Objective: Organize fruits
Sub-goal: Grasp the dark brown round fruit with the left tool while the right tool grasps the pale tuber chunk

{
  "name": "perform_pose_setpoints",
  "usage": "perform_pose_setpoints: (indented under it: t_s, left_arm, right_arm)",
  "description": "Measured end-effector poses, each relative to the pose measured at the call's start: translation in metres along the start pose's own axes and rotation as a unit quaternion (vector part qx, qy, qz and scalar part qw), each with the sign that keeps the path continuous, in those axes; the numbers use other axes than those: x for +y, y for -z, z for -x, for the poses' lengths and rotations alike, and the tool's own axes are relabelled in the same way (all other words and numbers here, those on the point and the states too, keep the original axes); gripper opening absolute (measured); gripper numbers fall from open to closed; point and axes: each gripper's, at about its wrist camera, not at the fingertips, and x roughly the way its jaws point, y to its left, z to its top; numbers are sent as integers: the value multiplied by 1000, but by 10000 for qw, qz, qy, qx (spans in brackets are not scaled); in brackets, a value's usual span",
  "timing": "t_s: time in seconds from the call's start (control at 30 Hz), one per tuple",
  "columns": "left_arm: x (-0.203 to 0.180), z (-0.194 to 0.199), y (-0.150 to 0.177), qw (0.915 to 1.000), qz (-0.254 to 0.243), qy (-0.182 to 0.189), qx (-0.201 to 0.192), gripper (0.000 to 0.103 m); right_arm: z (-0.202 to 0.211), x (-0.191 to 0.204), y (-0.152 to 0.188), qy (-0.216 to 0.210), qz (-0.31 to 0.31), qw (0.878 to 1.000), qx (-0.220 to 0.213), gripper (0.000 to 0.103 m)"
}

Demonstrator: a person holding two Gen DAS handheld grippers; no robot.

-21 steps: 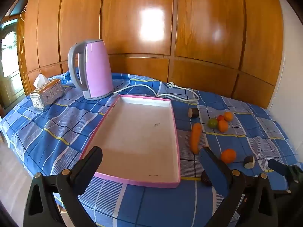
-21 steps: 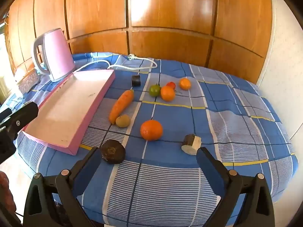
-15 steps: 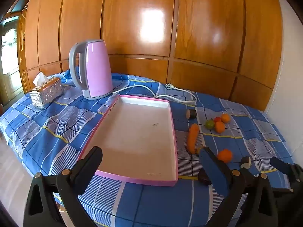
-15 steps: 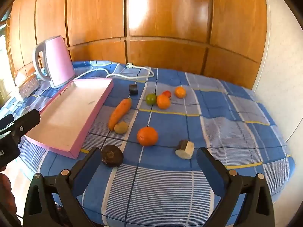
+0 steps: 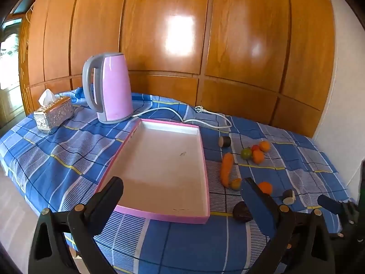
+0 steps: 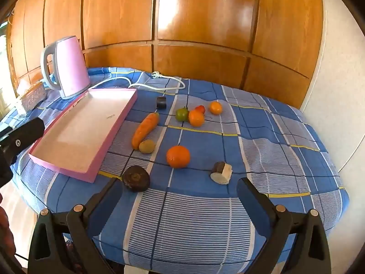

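Wood-panelled wall behind table (image 6: 285,137) with blue checked cloth. Pink tray (image 5: 159,164) sits empty toward table's left side, kettle (image 5: 109,86) at the back-left corner. Fruits scattered right of tray: carrot (image 6: 146,130), kiwi (image 6: 146,146), big orange (image 6: 178,156), small cluster further back. Left gripper (image 5: 182,196) jaws wide, nothing between; right gripper (image 6: 180,196) same, over the near edge. Both views have pulled back slightly over the last moment, fruits look smaller. Likely no pick begun; everything still outside tray.
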Motion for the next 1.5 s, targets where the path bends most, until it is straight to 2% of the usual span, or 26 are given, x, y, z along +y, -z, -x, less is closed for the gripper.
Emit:
perform_pose_setpoints:
  t_s: [0.33,0.7,0.9,1.03,1.1,1.5]
  left_arm:
    - [1,-6,2,9999,29,11,101,103]
    - [-6,-13,4,9997,-109,37,194,103]
    - [-9,-20,4,9996,-149,43,256,103]
    - [-8,-25,5,9994,-154,36,317,103]
    - [-8,-26,6,9993,-161,30,321,103]
    - [-19,-32,6,9985,-341,46,421,103]
  right_arm:
    - [-5,1,2,-12,13,10000,76,101]
    - [-4,-9,2,-318,-206,9993,-46,100]
    - [-6,-14,0,-334,-337,9987,-173,100]
    - [-21,-17,2,-337,-409,9985,135,87]
    - [-28,-18,5,-340,-435,9980,297,84]
    - [-25,-20,7,-340,-425,9983,185,84]
